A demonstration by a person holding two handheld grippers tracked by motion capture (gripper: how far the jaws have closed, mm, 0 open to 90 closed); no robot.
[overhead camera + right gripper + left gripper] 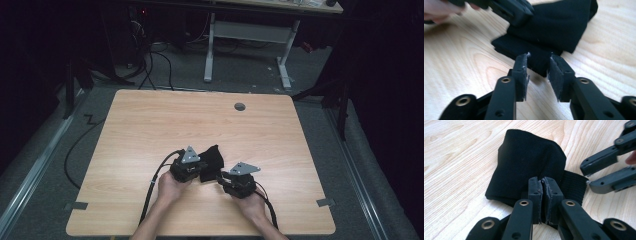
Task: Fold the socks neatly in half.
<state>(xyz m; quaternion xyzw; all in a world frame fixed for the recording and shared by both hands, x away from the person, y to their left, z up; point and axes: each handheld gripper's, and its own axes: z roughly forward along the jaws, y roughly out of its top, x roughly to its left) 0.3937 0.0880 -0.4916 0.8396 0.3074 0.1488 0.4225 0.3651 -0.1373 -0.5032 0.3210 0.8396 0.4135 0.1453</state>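
Both grippers work at one black sock lying folded on the wooden table, near its front edge and just ahead of the person's two hands. Going by size, the sock comes first: a soft dark bundle with a smooth upper fold and a ribbed cuff poking out beneath it, flat on the bare wood. Next, the left gripper — its jaws are pressed together on the near edge of the sock, fabric pinched between the pads, so it pins that side. Then the right gripper — its jaws stand apart with a clear gap, and the corner of the lower layer lies just at their tips, not yet pressed by either pad; in the left gripper view it shows at the right, off the cuff's end. By my reading the step in hand is folding or gathering the sock, with one side anchored and the other about to be taken. The next move calls for the right jaws to slide over that ribbed edge and close on it without dragging the fold loose
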